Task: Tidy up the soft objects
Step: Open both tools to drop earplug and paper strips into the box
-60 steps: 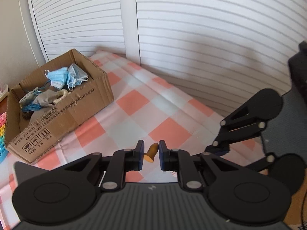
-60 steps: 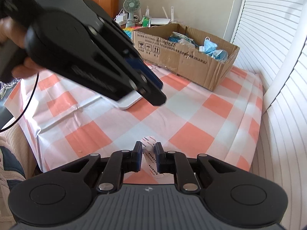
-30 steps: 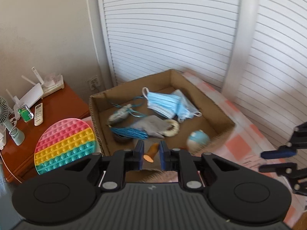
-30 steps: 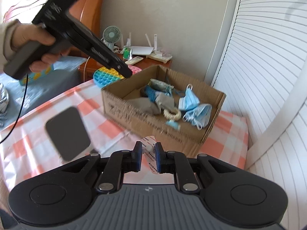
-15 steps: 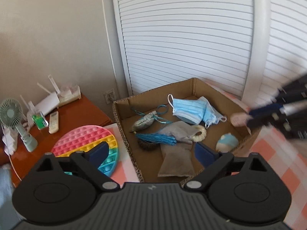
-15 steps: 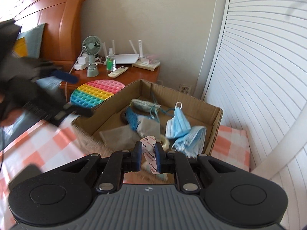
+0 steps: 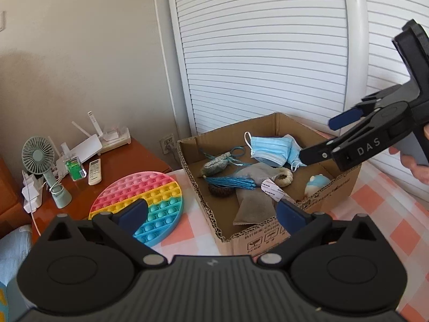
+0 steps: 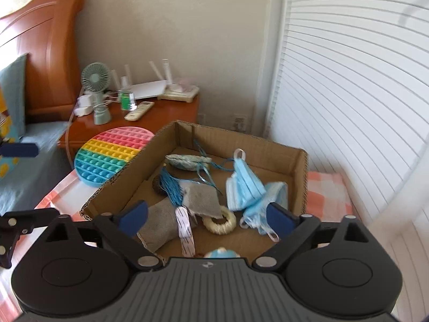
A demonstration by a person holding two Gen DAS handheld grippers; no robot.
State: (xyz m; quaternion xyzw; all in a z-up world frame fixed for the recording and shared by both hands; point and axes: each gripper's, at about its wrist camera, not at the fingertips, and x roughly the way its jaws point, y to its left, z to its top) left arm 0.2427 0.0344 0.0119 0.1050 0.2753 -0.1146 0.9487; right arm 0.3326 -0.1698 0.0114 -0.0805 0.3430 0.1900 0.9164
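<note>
My left tongs and right tongs are both opening over the box, gripping nothing. A white strip is lying inside the box, masks lying farther in.

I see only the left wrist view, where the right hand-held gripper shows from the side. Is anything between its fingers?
Observer: No. In the right wrist view the right hand-held gripper has its jaws opening, with nothing between the pads.
Operator: Where is the white strip from there?
Observer: The white strip shows below the jaws, over the grey cloth in the cardboard box.
Operator: What stands beyond the bedside table?
Observer: An orange wooden headboard.
</note>
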